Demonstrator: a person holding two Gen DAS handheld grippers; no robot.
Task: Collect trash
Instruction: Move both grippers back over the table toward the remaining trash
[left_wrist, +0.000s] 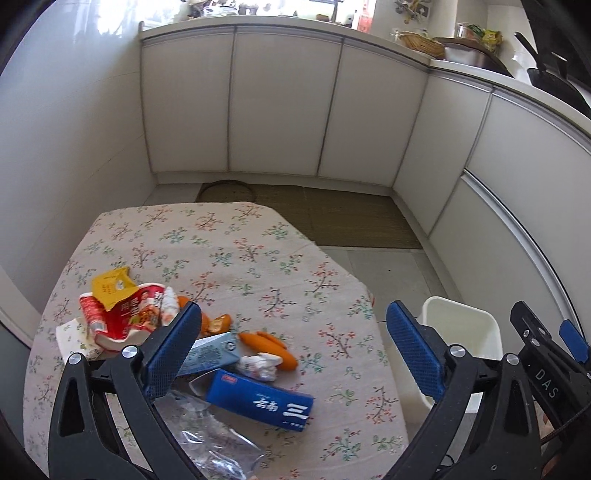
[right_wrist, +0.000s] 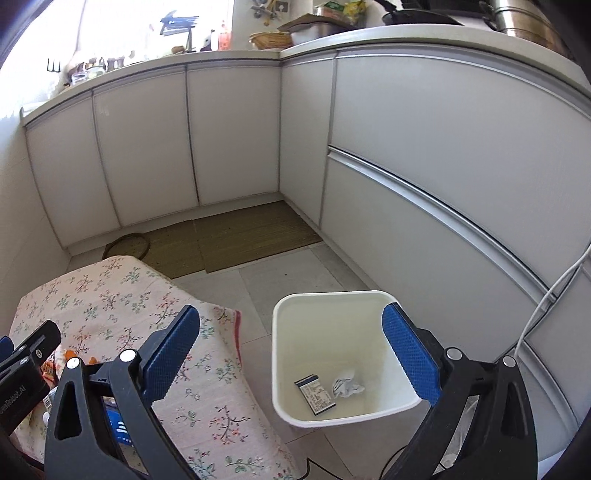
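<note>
While both tools hang with nothing in them, the scene reads near to far as follows.

Left gripper (left_wrist: 291, 350): fingers spread as wide as they go, empty, poised over the litter, apparently to pick the next piece.

Right gripper (right_wrist: 291, 354): fingers wide apart, empty, aimed between the counter edge and the bin.

Near trash: clear plastic wrapper (left_wrist: 210, 439) and blue carton (left_wrist: 266, 400) lie closest on the counter (left_wrist: 258, 236), a crumpled tissue (left_wrist: 260, 363) just beyond.

Middle trash: orange peels (left_wrist: 271, 345), then a red noodle cup (left_wrist: 123, 317) with a yellow packet (left_wrist: 110, 286) on it.

Bin (right_wrist: 280, 354): white, on the floor just beside the counter, handy for dropping; a small packet (right_wrist: 314, 393) and a paper wad (right_wrist: 347, 386) lie inside.

Far: white cabinets (left_wrist: 284, 107).
</note>
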